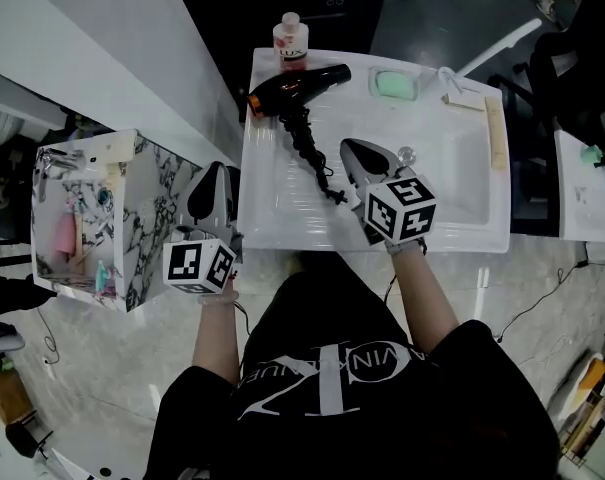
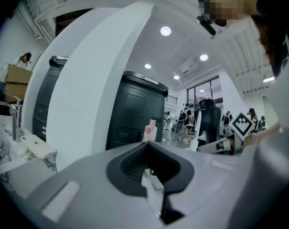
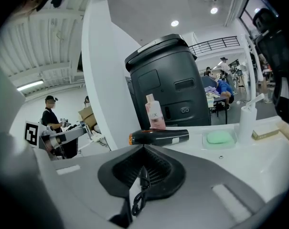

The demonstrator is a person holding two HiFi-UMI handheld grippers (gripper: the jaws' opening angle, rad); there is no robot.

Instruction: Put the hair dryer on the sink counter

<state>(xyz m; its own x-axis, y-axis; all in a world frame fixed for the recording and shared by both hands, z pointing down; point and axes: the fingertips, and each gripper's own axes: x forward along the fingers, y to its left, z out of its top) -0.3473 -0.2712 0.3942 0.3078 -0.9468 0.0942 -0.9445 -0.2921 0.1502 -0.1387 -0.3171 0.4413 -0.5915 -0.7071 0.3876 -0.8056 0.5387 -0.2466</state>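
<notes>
We see a black hair dryer with an orange tip [image 1: 300, 86] lying on the white sink worktop [image 1: 282, 213], at its back left, just beside a pink bottle [image 1: 291, 40]. Its barrel runs left to right, with the orange tip pointing left and the handle toward us. The right gripper [image 1: 352, 153] has its 2 jaws closed, pinching the dryer's black coiled cord [image 1: 312, 148]. The left gripper [image 1: 214, 190], jaws together and empty, hangs off the worktop's left edge.

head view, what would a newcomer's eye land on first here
The black hair dryer lies at the back left of the white sink counter, its coiled cord trailing forward. The right gripper, marker cube facing up, is shut on that cord over the counter's front. A pink bottle stands just behind the dryer, and a green soap lies to its right.
</notes>
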